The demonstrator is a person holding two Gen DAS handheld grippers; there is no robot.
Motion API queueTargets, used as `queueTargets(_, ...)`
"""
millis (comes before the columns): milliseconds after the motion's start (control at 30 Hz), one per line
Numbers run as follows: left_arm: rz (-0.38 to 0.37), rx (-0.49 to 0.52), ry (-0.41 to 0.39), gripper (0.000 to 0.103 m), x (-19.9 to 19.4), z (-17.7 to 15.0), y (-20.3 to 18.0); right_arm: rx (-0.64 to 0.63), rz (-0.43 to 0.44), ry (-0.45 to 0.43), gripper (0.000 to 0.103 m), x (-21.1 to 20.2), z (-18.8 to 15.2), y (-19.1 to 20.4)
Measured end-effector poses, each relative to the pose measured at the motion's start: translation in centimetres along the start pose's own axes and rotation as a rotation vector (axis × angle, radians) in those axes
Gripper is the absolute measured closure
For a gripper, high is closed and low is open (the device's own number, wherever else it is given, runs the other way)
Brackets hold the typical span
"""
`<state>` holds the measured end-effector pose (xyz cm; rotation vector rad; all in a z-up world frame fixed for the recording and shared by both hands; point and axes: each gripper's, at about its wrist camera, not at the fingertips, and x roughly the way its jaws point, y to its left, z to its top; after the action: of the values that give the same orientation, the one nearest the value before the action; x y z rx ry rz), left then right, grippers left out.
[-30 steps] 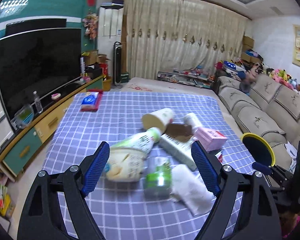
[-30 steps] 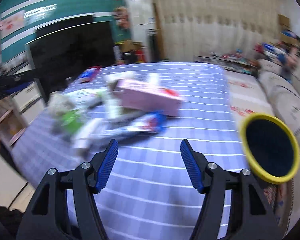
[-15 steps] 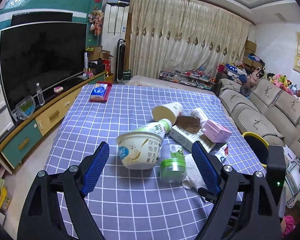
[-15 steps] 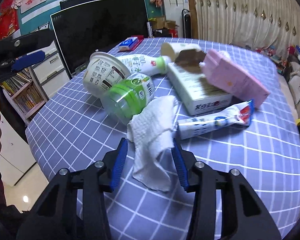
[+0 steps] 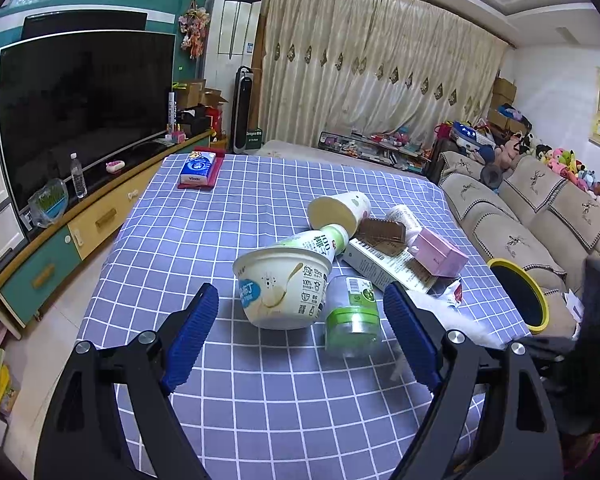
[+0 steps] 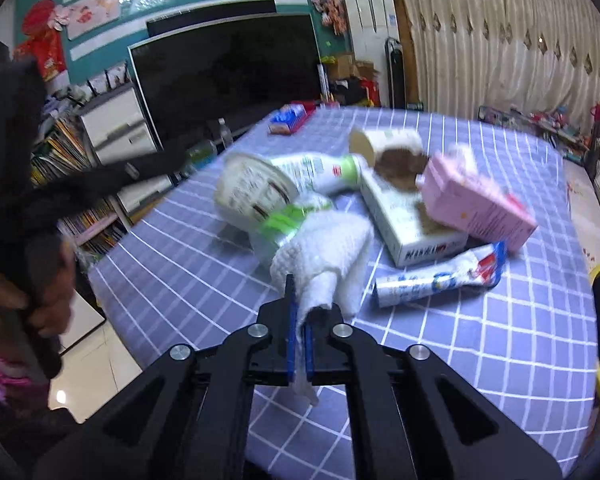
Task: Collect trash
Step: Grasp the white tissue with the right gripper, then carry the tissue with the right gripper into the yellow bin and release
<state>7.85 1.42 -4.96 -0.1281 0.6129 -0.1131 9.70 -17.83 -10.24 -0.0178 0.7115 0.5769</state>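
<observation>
Two wrist-cam views of a living room w/ a worktop [image 5: 204,216] under a purple-and-white checked cloth, trash piled toward its near right side.

Right claw [image 6: 298,344]: its jaws have just been closing and are now pinched fully together on the lower edge of a crumpled white paper towel [image 6: 324,256]. Grip is on a hanging fold, prob. because the soft sheet gives no firm body to clamp. The rest of the towel drapes up against a clear jar w/ green lid [image 6: 284,220], so lifting could drag or nudge that jar.

Left claw [image 5: 300,332]: wide open, holding nothing, poised above the worktop w/ a white yogurt tub [image 5: 280,292] and the same green-lidded jar framed between its blue pads [image 5: 190,340] but not touched. The tub lies on its side, likely the left's next target.

Behind these, all in one touching heap:
- white-and-green bottle [image 5: 316,242] lying down
- tipped paper cup [image 5: 338,210]
- long white box [image 5: 384,266] w/ brown card [image 5: 382,232] on top
- pink box [image 5: 440,252] leaning on the white box
- blue-and-white wrapper [image 6: 436,280] flat beside the towel

Yellow-rimmed bin [image 5: 518,294] sits just off the worktop's right edge, near the right claw, handy as the drop point. A tissue pack [image 5: 198,168] rests apart at the far end, prob. not trash.
</observation>
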Motion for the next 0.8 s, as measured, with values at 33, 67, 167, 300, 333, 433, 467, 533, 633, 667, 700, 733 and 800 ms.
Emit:
queueTargets(33,0.0,0.001,0.001,0.019,0.1,0.0,-0.1,-0.002,0.0,-0.014,0.1,-0.7,0.3,0.0)
queueTargets(67,0.0,0.002,0.003,0.019,0.2,0.0,-0.1,-0.002,-0.003,-0.031,0.1,-1.4,0.5,-0.2)
queueTargets(167,-0.002,0.007,0.003,0.019,0.4,-0.1,-0.4,0.001,-0.037,-0.072,0.1,-3.4,1.2,-1.1)
queueTargets(300,-0.009,0.017,0.006,0.019,0.5,-0.2,-0.9,0.018,-0.149,-0.128,0.1,-6.1,2.2,-4.0)
queueTargets(333,-0.012,0.02,0.006,0.019,0.4,-0.3,-0.9,0.031,-0.185,-0.14,0.1,-6.8,2.3,-5.1)
queueTargets(433,-0.023,0.034,0.016,0.019,0.9,-0.4,-1.7,0.082,-0.299,-0.161,0.1,-8.7,2.7,-9.1)
queueTargets(467,-0.026,0.038,0.021,0.019,1.1,-0.4,-1.9,0.104,-0.344,-0.161,0.1,-9.3,2.6,-10.8)
queueTargets(533,-0.033,0.049,0.032,0.019,1.7,-0.4,-2.5,0.129,-0.42,-0.15,0.099,-9.9,2.4,-13.3)
queueTargets(633,-0.037,0.055,0.045,0.019,2.4,-0.4,-3.0,0.183,-0.532,-0.11,0.099,-10.1,1.6,-17.8)
queueTargets(667,-0.039,0.056,0.05,0.019,2.8,-0.4,-3.2,0.203,-0.565,-0.089,0.099,-10.0,1.2,-19.5)
queueTargets(700,-0.04,0.057,0.054,0.019,3.0,-0.4,-3.4,0.224,-0.59,-0.071,0.099,-9.8,0.9,-20.9)
queueTargets(733,-0.039,0.061,0.058,0.019,3.2,-0.4,-3.6,0.243,-0.609,-0.055,0.099,-9.6,0.5,-22.3)
queueTargets(800,-0.036,0.07,0.066,0.019,3.7,-0.3,-4.1,0.284,-0.642,-0.005,0.098,-8.8,-0.3,-25.3)
